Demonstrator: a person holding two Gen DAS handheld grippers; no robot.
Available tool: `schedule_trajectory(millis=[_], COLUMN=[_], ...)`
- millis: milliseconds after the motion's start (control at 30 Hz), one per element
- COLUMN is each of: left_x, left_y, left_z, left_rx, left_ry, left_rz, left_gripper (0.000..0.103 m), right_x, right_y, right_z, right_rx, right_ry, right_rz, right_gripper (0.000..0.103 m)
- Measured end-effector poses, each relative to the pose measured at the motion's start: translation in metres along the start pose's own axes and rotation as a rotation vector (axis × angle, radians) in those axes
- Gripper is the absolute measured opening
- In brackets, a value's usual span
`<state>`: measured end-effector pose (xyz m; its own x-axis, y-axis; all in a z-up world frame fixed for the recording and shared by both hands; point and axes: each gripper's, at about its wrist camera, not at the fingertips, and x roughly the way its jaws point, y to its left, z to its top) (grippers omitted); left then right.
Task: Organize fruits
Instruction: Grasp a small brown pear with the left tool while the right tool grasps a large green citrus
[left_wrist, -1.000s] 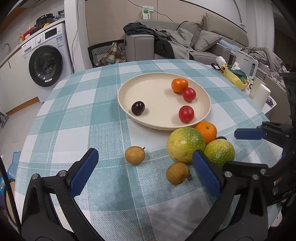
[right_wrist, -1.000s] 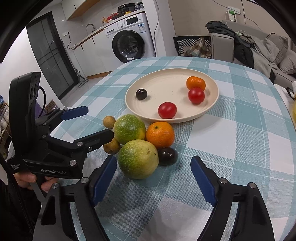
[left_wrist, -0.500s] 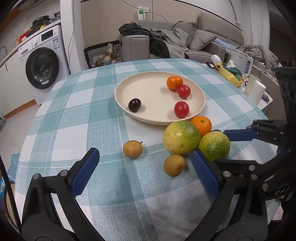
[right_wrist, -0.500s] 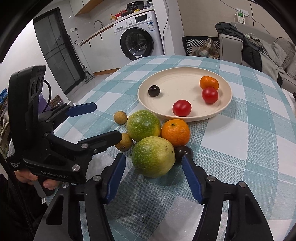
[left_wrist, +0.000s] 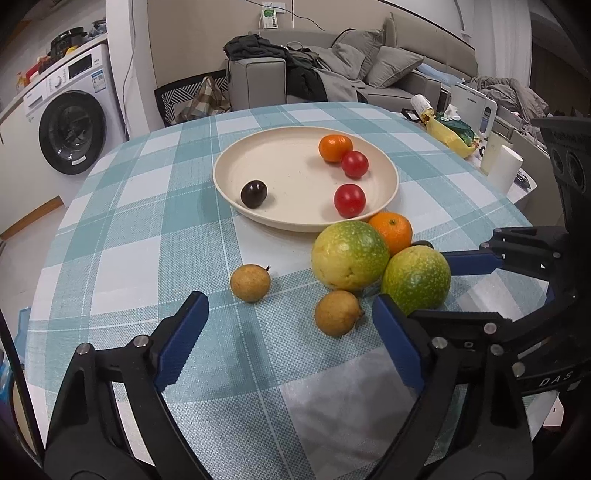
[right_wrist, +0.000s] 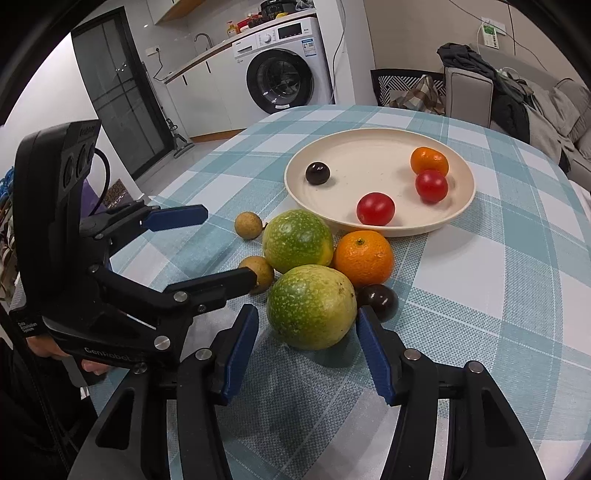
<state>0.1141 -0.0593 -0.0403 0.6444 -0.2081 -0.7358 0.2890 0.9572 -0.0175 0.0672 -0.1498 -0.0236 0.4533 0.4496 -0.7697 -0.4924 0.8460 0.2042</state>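
Right tool (right_wrist: 303, 343) has closed in around the near green passion fruit (right_wrist: 311, 306), blue pads not yet touching.
Left tool (left_wrist: 288, 332) gapes unclenched over the tabletop (left_wrist: 147, 258); its body reads "GenRobot".

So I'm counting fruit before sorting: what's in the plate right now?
In the plate: a small orange, two red tomatoes and one dark plum. Nothing covers the plate, so nothing is hidden.

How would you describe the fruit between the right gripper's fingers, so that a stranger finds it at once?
Start at the cream plate, then look at the fruit cluster on the checked tablecloth in front of it. The target is the green-yellow speckled fruit nearest the right gripper, larger than the dark plum beside it.
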Motion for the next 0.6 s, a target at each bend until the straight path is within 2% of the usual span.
schedule_trajectory(millis=[167, 467, 600], left_x=[0.004, 0.005, 0.006], left_y=[0.000, 0.005, 0.007], left_z=[-0.001, -0.001, -0.001], left_rx=[0.003, -0.007, -0.011], left_ry=[0.020, 0.023, 0.025], left_rz=[-0.001, 0.011, 0.013], left_gripper=[0.084, 0.083, 0.083], right_x=[0.001, 0.006, 0.009], right_y=[0.001, 0.009, 0.012], right_z=[0.001, 0.001, -0.001], right_rx=[0.006, -0.016, -0.026], right_ry=[-0.011, -0.007, 0.003], right_rz=[-0.008, -0.043, -0.051], right_gripper=[0.058, 0.058, 0.054])
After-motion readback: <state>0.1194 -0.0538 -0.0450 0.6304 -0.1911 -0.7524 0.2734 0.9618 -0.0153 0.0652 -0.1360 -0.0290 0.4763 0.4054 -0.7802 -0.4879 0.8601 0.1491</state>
